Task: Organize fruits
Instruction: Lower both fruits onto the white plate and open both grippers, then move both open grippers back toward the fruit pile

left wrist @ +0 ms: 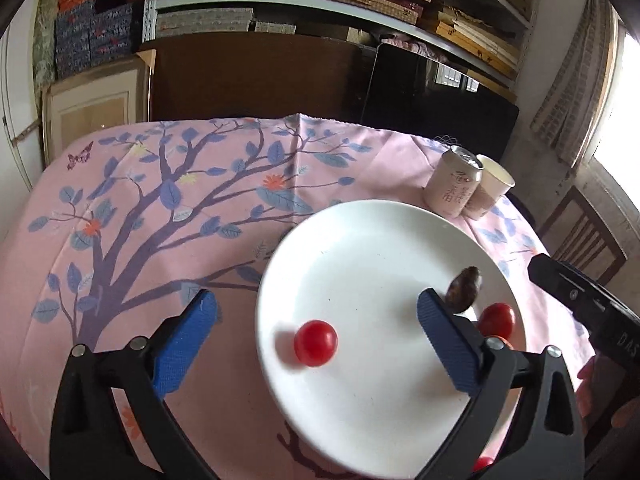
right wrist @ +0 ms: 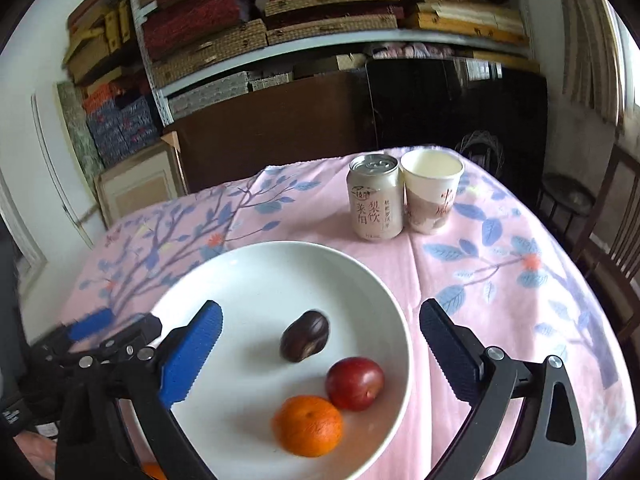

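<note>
Table's far right corner: can point(right wrist: 375, 202) touching paper cup point(right wrist: 432, 196), blocking. Plate point(right wrist: 248, 272) near edge. Left half: bare tablecloth point(left wrist: 160, 208), passable.

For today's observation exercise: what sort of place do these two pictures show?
Probably a home dining corner that doubles as storage: a table under a pink floral tablecloth, a wooden chair beside it, and metal shelves stacked with flat woven-covered boxes behind.

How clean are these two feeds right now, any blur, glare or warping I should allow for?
Left wrist view: window at right is blown out; the dark brown oval fruit on the white round plate is smeared, and the small red round tomato casts a soft shadow. Right wrist view: other tongs at left are motion-blurred; shelves bow from fisheye.
</note>
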